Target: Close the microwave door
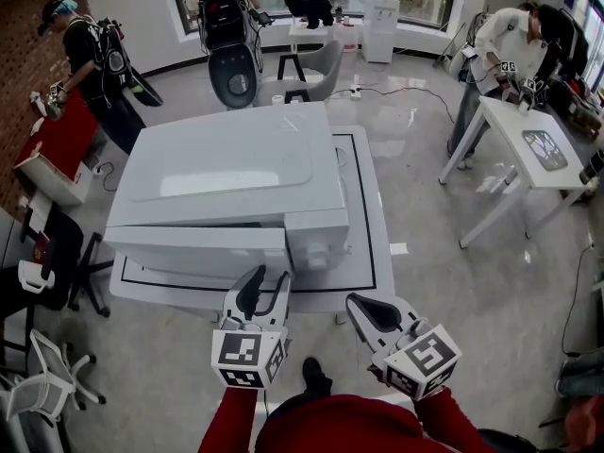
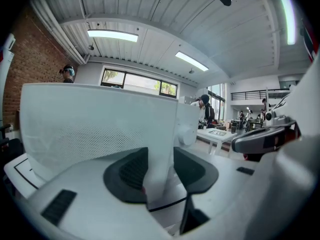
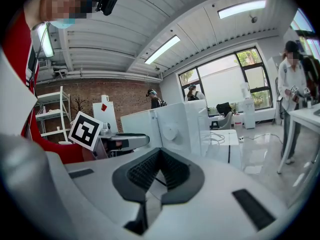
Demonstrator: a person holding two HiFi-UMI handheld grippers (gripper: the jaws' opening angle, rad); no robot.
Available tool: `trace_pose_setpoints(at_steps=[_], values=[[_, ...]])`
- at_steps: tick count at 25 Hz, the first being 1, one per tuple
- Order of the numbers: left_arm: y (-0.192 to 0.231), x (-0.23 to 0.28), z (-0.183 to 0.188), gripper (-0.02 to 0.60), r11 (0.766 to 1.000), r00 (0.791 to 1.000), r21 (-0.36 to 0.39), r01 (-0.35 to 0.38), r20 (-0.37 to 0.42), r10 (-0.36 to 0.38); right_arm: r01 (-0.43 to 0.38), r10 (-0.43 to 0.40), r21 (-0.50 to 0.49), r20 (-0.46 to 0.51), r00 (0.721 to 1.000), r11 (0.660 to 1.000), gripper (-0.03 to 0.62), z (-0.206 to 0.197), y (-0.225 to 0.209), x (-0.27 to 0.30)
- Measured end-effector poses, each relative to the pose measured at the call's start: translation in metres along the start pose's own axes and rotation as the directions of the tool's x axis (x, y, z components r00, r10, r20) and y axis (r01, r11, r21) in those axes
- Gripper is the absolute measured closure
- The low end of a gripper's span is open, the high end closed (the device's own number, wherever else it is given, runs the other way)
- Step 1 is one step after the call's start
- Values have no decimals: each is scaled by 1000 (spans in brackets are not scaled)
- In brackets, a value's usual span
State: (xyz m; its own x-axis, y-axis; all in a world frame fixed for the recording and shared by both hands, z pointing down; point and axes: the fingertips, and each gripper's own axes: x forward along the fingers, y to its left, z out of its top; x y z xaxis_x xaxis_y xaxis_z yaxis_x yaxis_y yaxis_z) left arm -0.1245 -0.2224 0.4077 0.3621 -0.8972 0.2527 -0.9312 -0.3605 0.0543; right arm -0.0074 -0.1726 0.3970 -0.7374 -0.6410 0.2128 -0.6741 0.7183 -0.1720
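The white box-shaped microwave [image 1: 226,173] sits on the white counter with a black border line [image 1: 368,206], right in front of us. Its white door with the dotted window mesh [image 1: 193,251] is not shut yet. In the left gripper view the door's free edge [image 2: 161,129] stands out ahead of the control panel and its round white knob [image 2: 186,134]. From the head view we judge the gap to be small, so only the last bit of swing is left.

The left gripper [image 1: 271,274] has that free edge between its fingers [image 2: 127,171], closed onto it from both sides. The right gripper [image 1: 357,305] hangs just beside, off the counter's front edge. Its fingers [image 3: 142,171] are drawn together with nothing between them.

We see nothing lodged between the door and the oven body. The one obstacle we expect is the left gripper's own inner finger, which lies on the door's inside face. It would have to let go, and the door be pushed from outside, before the latch can catch.

Further out, other people work at a white side table [image 1: 528,149] to our right and at a red table [image 1: 61,140] to our left. A grey chair [image 1: 316,69] stands beyond the counter. All are well apart from the door's path.
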Motion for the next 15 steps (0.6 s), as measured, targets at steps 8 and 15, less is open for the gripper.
trace_pose_setpoints(at_steps=[8,15], values=[[0,4,1,414,1000,1000,-9,5,4,-5,11,-11,23,-12,1000,1000,582,-1,-1,2],[2,5,2,429,1000,1000,2,-4,7,4,2,-2,14,-13,1000,1000,582,-2,0,6]])
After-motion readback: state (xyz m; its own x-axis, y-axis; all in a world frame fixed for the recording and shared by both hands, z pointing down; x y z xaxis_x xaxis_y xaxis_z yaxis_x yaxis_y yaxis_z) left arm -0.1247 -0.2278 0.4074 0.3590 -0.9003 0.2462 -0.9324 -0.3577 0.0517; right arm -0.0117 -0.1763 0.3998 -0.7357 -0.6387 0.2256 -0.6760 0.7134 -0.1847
